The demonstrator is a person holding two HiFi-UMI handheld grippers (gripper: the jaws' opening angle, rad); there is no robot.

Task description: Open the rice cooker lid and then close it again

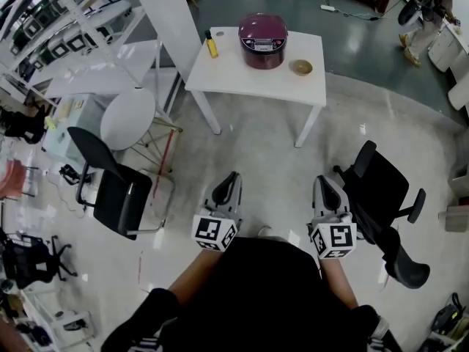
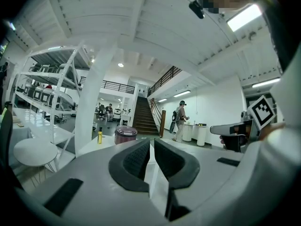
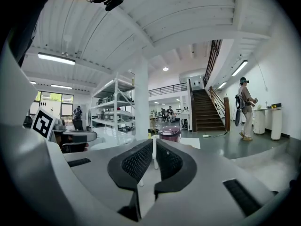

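Standing well back from the white table (image 1: pixel 308 86), the left gripper (image 1: pixel 230 178) and right gripper (image 1: pixel 323 183) both have their jaws pressed together on nothing. The one rice cooker (image 1: pixel 263 40), its lid (image 1: pixel 263 31) down, lies straight ahead across the floor, between their lines, the left slightly nearer by my reading. On the table, left to right: one yellow bottle (image 1: pixel 211 45), the cooker, one small bowl (image 1: pixel 300 67).

The rice cooker (image 1: pixel 262 41) looks shiny and smooth. The white table (image 1: pixel 234 78) is smooth. The floor (image 1: pixel 256 160) is glossy. The left claw (image 2: pixel 152 142) and right claw (image 3: pixel 154 142) have rough black pads (image 2: pixel 136 158).
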